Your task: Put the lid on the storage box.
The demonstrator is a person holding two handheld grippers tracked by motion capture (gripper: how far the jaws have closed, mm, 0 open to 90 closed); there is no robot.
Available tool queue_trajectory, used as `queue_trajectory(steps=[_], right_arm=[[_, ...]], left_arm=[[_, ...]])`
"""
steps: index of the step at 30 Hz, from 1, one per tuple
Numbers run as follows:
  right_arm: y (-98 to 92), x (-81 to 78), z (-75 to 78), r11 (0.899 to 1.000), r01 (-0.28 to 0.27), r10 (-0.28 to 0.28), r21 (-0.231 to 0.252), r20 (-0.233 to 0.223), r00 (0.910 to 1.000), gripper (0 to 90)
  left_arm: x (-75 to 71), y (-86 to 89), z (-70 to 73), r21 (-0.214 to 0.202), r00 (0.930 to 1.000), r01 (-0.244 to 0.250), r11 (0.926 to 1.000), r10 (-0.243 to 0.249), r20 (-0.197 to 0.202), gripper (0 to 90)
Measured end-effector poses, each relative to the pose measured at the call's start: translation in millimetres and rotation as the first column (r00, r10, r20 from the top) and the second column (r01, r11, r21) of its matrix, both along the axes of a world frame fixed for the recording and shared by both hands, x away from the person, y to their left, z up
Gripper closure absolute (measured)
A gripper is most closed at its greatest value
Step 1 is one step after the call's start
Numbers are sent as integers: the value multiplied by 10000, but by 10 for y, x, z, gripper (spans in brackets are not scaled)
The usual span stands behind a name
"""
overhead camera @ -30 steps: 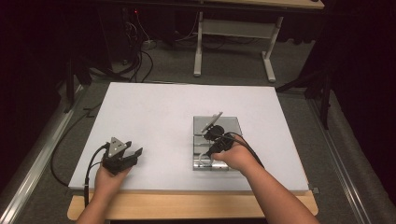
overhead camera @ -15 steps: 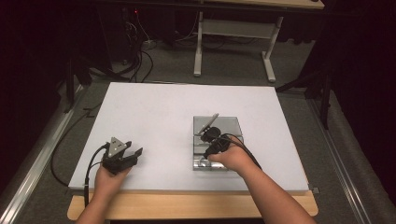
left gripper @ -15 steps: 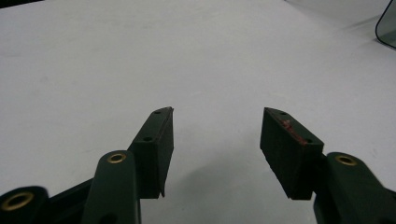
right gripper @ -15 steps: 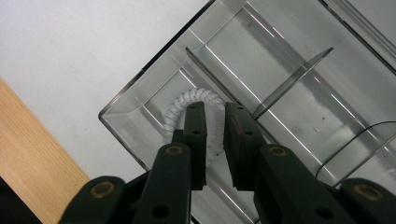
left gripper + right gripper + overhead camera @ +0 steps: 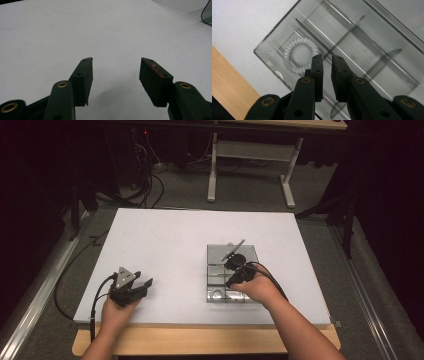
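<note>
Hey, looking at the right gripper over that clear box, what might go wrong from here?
The right gripper hangs over the clear divided box, jaws nearly shut beside the coiled ring; reaching in, they may catch a thin divider. The box sits near the table edge and might slide when nudged.

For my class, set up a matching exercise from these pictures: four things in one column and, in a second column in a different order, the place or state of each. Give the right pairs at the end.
Things:
1. left tongs
2. right tongs
3. clear divided tray
4. beaded ring

Places or states:
A. lies in a corner compartment of the tray
B. jaws wide apart over bare white table
C. sits on the right half of the white table
D. jaws nearly closed, nothing between them, above the tray

Pairs: 1-B, 2-D, 3-C, 4-A
</note>
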State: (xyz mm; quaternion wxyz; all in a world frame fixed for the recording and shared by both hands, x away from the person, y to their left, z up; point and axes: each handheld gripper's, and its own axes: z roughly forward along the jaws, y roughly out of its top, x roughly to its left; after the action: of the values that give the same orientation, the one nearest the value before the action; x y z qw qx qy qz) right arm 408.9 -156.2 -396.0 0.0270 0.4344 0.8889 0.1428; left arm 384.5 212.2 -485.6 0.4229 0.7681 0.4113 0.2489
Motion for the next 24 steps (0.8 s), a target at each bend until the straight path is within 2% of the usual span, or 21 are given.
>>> queue_trajectory(steps=[4, 5, 8, 14, 15, 18, 24], right_arm=[[-112, -33, 33, 9995, 303, -303, -70, 19, 9995, 846], [-144, -30, 33, 9998, 124, -122, -126, 137, 9998, 856], [-209, -50, 47, 9996, 169, -163, -238, 257, 9995, 891], [-421, -81, 62, 9975, 581, -567, -390, 361, 9977, 900], [-454, -95, 65, 9959, 807, -793, -420, 321, 9963, 900], [-587, -107, 66, 9950, 905, -887, -421, 429, 9951, 900], [-816, -146, 86, 9872, 1525, -1502, -468, 503, 9874, 900]], left_arm=[[2, 0, 0, 7, 10000, -7, 10000, 7, -10, 450], [1, 0, 0, 12, 10000, -7, 10000, 7, -11, 450], [1, 0, 0, 6, 10000, -9, 10000, 9, -11, 450], [1, 0, 0, 6, 10000, -6, 10000, 6, -10, 450], [1, 0, 0, 4, 10000, -6, 10000, 6, -10, 450], [1, 0, 0, 10, 10000, -9, 10000, 9, -11, 450], [2, 0, 0, 12, 10000, -23, 10000, 23, -16, 451]])
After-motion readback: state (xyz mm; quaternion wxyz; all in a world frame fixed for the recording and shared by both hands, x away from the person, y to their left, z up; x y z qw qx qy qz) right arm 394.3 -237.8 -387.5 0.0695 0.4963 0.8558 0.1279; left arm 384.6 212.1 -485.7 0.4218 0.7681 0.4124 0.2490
